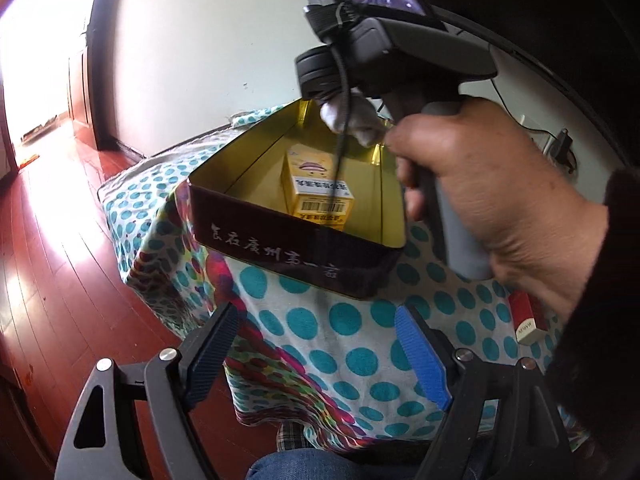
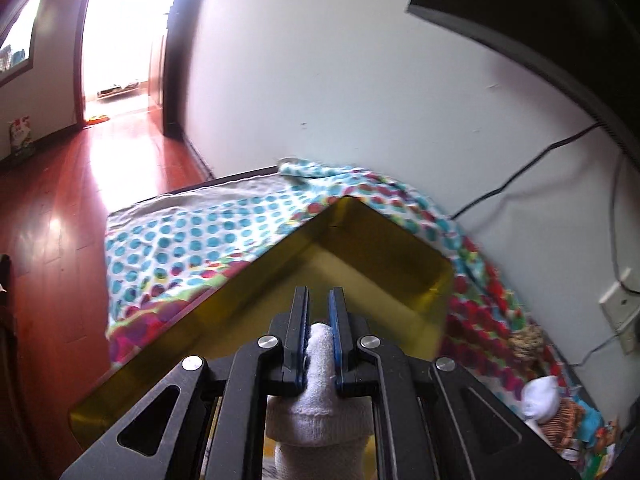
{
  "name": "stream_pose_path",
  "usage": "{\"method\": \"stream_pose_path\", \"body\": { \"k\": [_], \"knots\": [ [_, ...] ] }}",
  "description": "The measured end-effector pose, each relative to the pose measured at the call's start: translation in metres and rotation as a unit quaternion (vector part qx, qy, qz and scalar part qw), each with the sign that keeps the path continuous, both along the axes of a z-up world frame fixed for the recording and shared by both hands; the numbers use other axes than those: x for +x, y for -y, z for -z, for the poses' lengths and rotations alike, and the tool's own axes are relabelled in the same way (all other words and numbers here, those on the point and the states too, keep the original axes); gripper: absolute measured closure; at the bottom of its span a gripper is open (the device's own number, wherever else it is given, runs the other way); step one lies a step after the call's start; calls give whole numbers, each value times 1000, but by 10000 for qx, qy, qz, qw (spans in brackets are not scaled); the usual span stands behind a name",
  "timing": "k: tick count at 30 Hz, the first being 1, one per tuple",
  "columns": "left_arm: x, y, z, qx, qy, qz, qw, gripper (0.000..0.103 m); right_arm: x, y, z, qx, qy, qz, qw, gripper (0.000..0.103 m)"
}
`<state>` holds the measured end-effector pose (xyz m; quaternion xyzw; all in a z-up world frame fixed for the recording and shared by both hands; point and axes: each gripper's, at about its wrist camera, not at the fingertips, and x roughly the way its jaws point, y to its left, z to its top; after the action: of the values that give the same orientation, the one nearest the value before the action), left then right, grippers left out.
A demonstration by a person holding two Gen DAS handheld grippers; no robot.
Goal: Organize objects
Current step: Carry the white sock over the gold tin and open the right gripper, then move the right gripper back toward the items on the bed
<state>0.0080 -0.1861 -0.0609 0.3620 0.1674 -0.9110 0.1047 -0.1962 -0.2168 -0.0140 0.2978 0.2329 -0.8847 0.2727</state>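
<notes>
The right tool (image 2: 319,312) is clamped on a white sock (image 2: 320,396), and the sock's long side runs back along the tool toward the hand, hanging over the open tin box (image 1: 304,256). The left tool (image 1: 320,344) has its two fingers wide apart with nothing between them, low in front of the box. A yellow box (image 1: 316,192) lies inside the tin, a red box (image 1: 526,316) sits on the dotted cloth (image 1: 320,320) on the counter, and the person's hand (image 1: 492,196) blocks part of the tin.
</notes>
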Motion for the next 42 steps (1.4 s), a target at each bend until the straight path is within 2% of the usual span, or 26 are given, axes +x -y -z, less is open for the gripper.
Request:
{"method": "stream_pose_path", "body": {
  "k": [3, 7, 13, 16, 18, 20, 21, 23, 33, 42],
  "knots": [
    [-1, 6, 3, 84, 39, -57, 9999, 20, -3, 12, 10, 91, 122, -45, 9999, 94],
    [-2, 9, 5, 200, 80, -110, 9997, 20, -4, 19, 8, 119, 36, -125, 9998, 94],
    [-2, 4, 5, 130, 88, -78, 9998, 20, -13, 14, 12, 131, 124, -44, 9998, 94],
    [-3, 4, 6, 122, 115, -68, 9998, 20, -14, 13, 12, 112, 187, -51, 9997, 90],
    [-3, 3, 6, 123, 110, -24, 9999, 20, -15, 13, 12, 123, 180, -56, 9997, 76],
    [-3, 1, 5, 65, 108, 1, 9999, 20, -14, 13, 12, 133, 170, -48, 9998, 25],
    [-3, 0, 4, 55, 97, 15, 9999, 20, -11, 13, 10, 120, 93, -40, 9999, 19],
    [-2, 0, 4, 41, 86, 30, 9999, 20, -5, 12, 6, 53, -42, -96, 9999, 18],
    [-2, -2, 3, -46, 54, 47, 10000, 20, 6, 10, -10, -17, -135, -100, 9999, 17],
    [-1, -10, -1, -266, 11, 108, 9996, 20, 4, -33, -23, -28, -222, 191, 9996, 15]
  ]
}}
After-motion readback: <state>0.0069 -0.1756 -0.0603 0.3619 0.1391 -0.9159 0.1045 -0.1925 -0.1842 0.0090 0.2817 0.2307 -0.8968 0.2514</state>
